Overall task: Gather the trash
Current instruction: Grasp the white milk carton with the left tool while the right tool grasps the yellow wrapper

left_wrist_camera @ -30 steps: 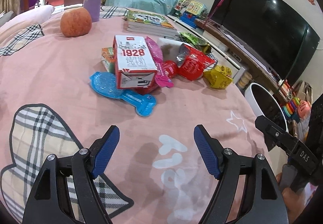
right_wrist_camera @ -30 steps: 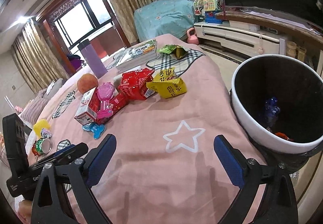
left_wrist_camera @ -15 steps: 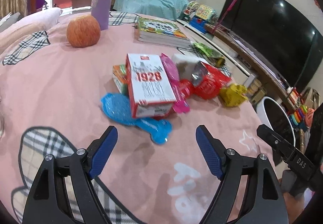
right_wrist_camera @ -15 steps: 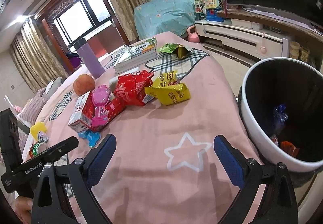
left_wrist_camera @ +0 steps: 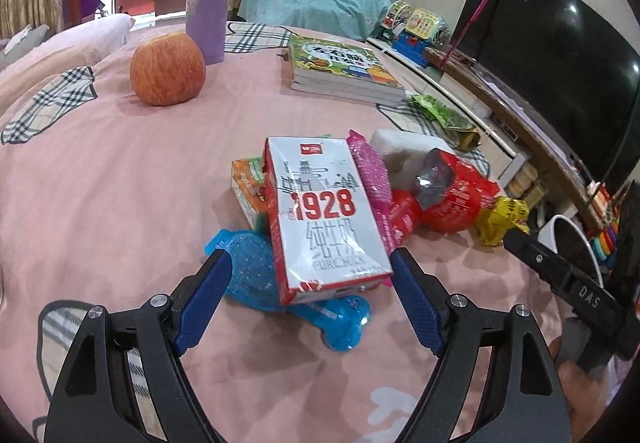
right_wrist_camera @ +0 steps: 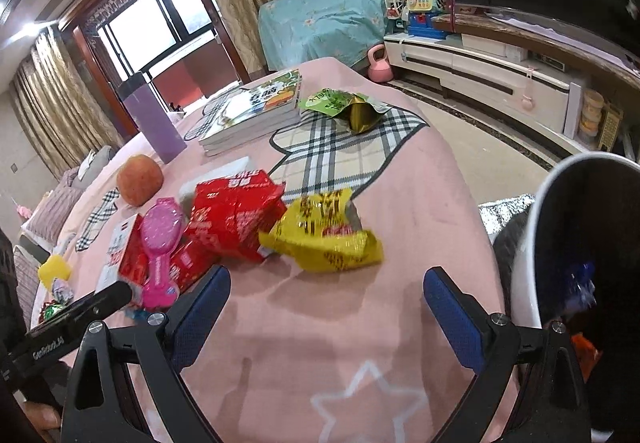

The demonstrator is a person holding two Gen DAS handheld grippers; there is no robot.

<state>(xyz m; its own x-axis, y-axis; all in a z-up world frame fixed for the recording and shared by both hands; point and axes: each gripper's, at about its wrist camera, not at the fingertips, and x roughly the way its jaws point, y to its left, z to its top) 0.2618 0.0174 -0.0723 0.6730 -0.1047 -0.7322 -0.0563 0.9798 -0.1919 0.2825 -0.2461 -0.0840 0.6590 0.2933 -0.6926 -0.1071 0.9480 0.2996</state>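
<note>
Left gripper (left_wrist_camera: 308,285) open, blue pads clear of the 1928 milk carton (left_wrist_camera: 322,215), whose near end lies between the fingertips. Right gripper (right_wrist_camera: 326,307) open and empty; yellow wrapper (right_wrist_camera: 324,239) just ahead of it, trash bin (right_wrist_camera: 536,243) at its right.

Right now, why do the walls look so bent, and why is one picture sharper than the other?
Both views bend straight lines like the TV edge, with dark corners: a fisheye lens. Left wrist view: sharp, the milk carton print readable. Right wrist view: motion blur smears the yellow wrapper and bin rim; the window glares white.
</note>
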